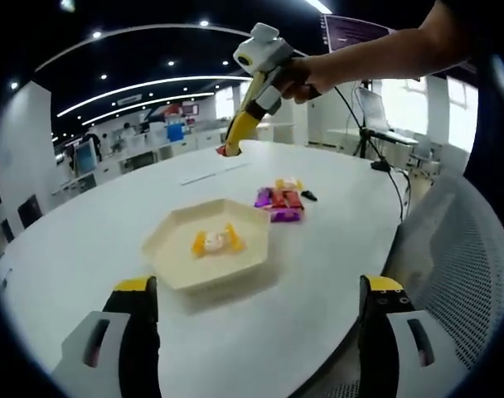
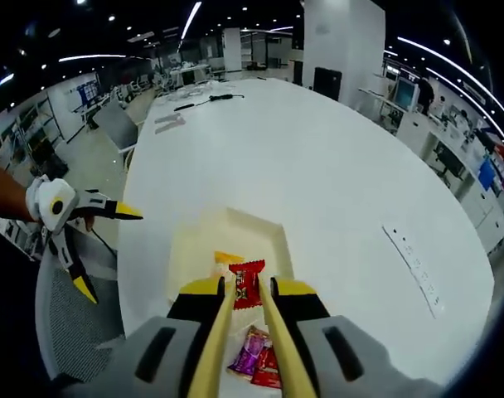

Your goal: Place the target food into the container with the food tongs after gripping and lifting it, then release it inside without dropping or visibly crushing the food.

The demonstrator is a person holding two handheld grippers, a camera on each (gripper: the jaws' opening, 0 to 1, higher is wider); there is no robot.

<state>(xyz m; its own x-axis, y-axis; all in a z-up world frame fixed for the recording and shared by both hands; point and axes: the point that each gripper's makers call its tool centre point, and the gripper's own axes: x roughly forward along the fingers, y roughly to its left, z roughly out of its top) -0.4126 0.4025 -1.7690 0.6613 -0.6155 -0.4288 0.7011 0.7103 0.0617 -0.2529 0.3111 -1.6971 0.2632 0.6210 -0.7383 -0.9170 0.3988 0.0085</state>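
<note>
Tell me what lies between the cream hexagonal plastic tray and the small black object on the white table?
A pile of purple, red and orange snack packets, seen in the left gripper view.

You can't read any text here: the print on the red packet (image 2: pixel 247 284) is too blurred.

Tray (image 1: pixel 173 249) w/ snacks (image 1: pixel 216 242) — white table (image 1: pixel 318 274)

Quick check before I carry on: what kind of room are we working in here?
Probably an open-plan office or lab: a big white table, ceiling light strips, desks with monitors and a mesh office chair.
</note>
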